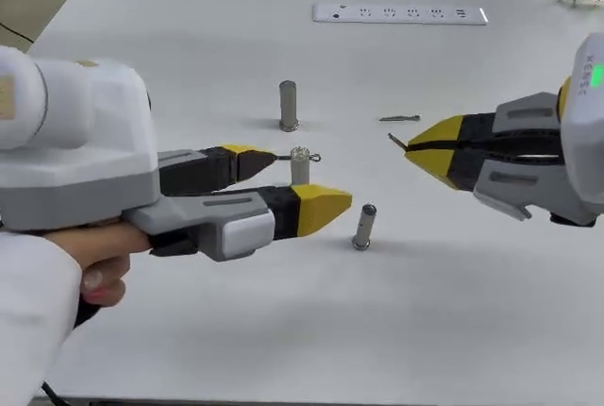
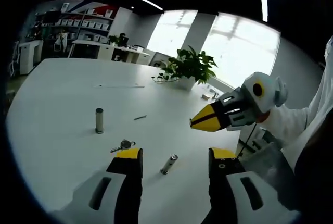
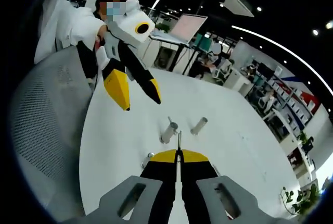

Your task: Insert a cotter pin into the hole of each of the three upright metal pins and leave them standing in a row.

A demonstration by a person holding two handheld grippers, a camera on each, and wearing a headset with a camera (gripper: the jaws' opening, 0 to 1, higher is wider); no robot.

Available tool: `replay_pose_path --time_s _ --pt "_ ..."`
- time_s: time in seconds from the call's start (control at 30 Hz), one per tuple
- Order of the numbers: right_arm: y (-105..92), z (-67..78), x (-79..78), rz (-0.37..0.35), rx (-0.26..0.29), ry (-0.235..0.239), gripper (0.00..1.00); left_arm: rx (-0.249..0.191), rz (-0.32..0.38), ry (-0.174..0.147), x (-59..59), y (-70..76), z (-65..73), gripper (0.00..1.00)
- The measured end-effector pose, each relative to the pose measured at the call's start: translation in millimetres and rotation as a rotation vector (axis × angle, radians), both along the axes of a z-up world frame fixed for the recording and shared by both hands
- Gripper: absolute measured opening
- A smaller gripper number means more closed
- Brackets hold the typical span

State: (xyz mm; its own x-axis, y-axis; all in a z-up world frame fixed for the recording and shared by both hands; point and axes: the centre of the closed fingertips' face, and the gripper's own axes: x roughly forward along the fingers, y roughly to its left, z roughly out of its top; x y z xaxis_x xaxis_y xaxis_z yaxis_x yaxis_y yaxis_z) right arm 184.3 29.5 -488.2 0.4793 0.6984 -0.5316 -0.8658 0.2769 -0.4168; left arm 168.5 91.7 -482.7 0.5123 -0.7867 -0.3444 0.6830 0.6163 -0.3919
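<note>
Above white table (image 1: 453, 330), right gripper (image 1: 408, 151) (pinching cotter pin (image 1: 396, 142)) faces left gripper (image 1: 311, 179).

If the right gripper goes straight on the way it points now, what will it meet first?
Probably the middle metal pin, touched first by the cotter pin in the right gripper. Depth is unclear; it might pass beside it.

Metal pins (image 1: 289, 105) on table (image 1: 283, 321), cotter pin (image 1: 399, 118) right of farthest, power strip (image 1: 400, 14) behind
</note>
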Motion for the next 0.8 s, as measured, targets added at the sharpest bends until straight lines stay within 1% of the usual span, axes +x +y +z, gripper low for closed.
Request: replay_pose_path --time_s 0.03,0.13,0.23,0.27,0.3,0.33,0.4,0.53,0.67,0.73,0.8 --pt "0.2 -1.6 -2.0 -0.001 -0.001 -0.005 0.00 -0.002 -0.004 0.003 1.2 -2.3 0.5 0.44" --pt "-0.2 -3.7 -6.2 -0.002 0.001 -0.021 0.00 -0.004 -0.033 0.000 4.3 -12.2 3.0 0.43" --pt "1.4 -2.1 -10.8 -0.003 0.002 -0.030 0.00 -0.025 -0.069 0.017 5.9 -24.5 5.7 0.40" --pt "1.3 -1.8 -11.7 -0.007 -0.003 -0.042 0.00 -0.034 -0.080 0.019 6.0 -27.7 6.4 0.38" --pt "1.6 -1.7 -12.6 -0.008 -0.002 -0.043 0.00 -0.067 -0.092 0.040 3.5 -34.4 8.1 0.36" --pt "1.8 -0.4 -13.6 -0.017 0.008 -0.047 0.00 -0.075 -0.100 0.051 3.4 -37.1 7.7 0.32" --pt "2.4 0.0 -16.1 -0.016 0.003 -0.057 0.00 -0.073 -0.105 0.058 6.1 -40.6 6.0 0.27" --pt "3.1 0.5 -18.9 -0.015 -0.003 -0.068 0.00 -0.078 -0.142 0.080 4.0 -50.5 4.0 0.23" --pt "3.9 1.2 -20.1 -0.014 -0.005 -0.075 0.00 -0.080 -0.160 0.092 2.5 -56.2 2.5 0.18" --pt "5.1 0.7 -21.8 -0.007 -0.002 -0.069 0.00 -0.080 -0.169 0.095 1.7 -58.0 1.7 0.14" --pt "5.3 0.7 -21.7 -0.009 -0.003 -0.073 0.00 -0.075 -0.177 0.099 0.8 -59.2 0.4 0.08"
